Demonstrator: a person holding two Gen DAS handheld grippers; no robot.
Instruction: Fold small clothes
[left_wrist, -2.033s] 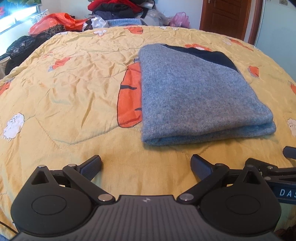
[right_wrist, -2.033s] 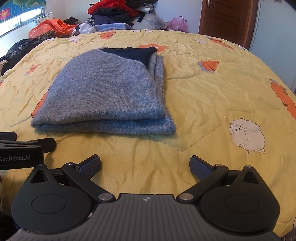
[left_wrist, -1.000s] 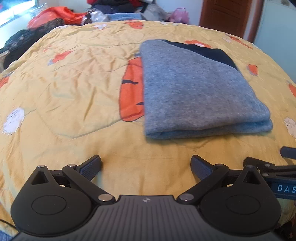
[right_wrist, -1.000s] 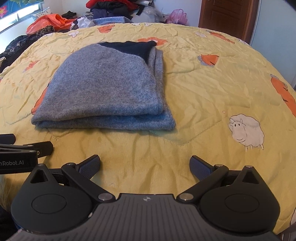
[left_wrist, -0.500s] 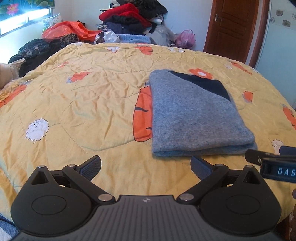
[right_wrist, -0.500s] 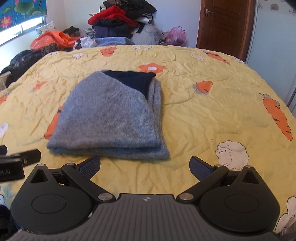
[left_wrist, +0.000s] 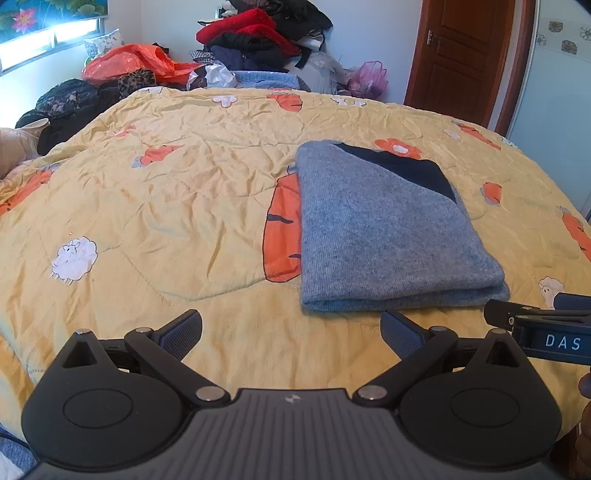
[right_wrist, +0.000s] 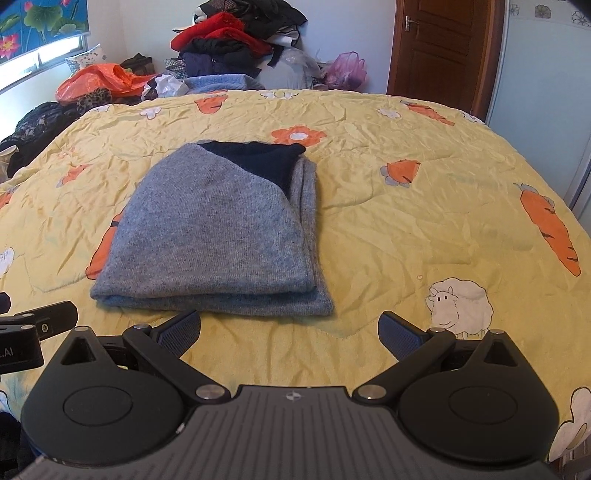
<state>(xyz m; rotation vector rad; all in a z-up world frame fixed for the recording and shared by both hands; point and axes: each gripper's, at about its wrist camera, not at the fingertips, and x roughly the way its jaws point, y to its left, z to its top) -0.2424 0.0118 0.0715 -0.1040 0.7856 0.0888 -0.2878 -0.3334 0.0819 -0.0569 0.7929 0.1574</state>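
We hold the left claw (left_wrist: 291, 332) above the near edge of the bed (left_wrist: 166, 206), its fingers wide apart and empty. A little ahead and to its right lies the grey sweater (left_wrist: 384, 236), folded flat on the yellow quilt (a dark blue part shows at its far corner). We hold the right claw (right_wrist: 290, 332) just before the sweater's near edge, also spread apart, gripping nothing. Behind the bed is a pile of clothes (right_wrist: 236, 40).

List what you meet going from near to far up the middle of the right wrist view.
Right claw → folded grey sweater → orange flower print on the yellow quilt → clothes pile against the far wall.
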